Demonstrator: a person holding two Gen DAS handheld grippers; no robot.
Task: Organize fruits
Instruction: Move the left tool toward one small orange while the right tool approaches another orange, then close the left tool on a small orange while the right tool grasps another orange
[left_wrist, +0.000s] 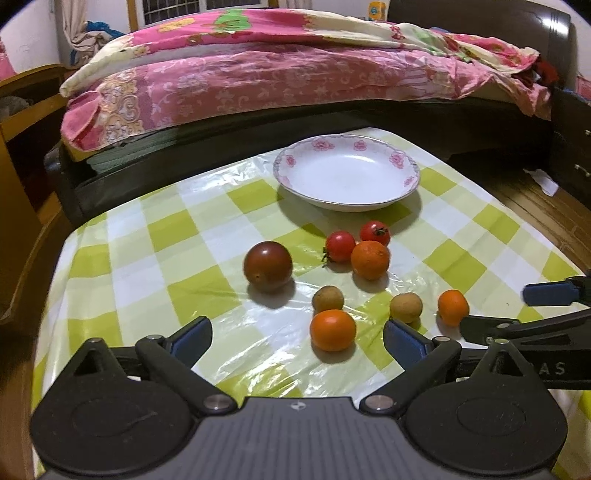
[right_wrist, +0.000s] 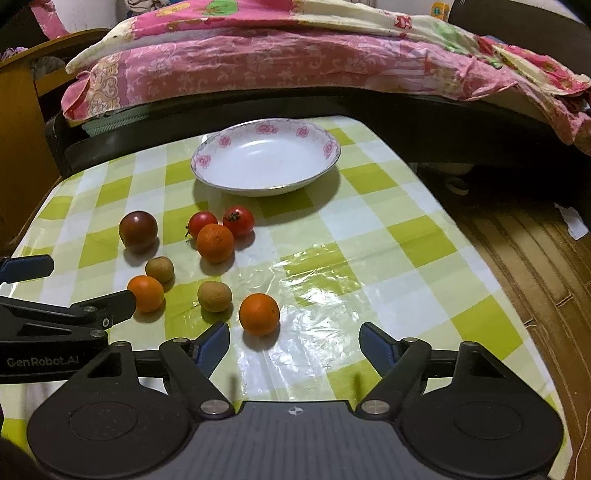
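Note:
Several small fruits lie loose on a green-checked tablecloth (left_wrist: 155, 266): a dark tomato (left_wrist: 267, 266), two red cherry tomatoes (left_wrist: 340, 246), three small oranges (left_wrist: 370, 259) and two brown longans (left_wrist: 327, 298). An empty white floral plate (left_wrist: 347, 171) stands behind them; it also shows in the right wrist view (right_wrist: 266, 157). My left gripper (left_wrist: 297, 341) is open and empty, with one orange (left_wrist: 332, 329) just ahead between its fingers. My right gripper (right_wrist: 294, 347) is open and empty, close behind another orange (right_wrist: 259, 314).
A bed with a pink quilt (left_wrist: 295, 66) runs along the table's far edge. A wooden cabinet (left_wrist: 22, 155) stands at the left. Wooden floor (right_wrist: 535, 266) lies past the table's right edge. Each gripper's fingers show at the side of the other's view.

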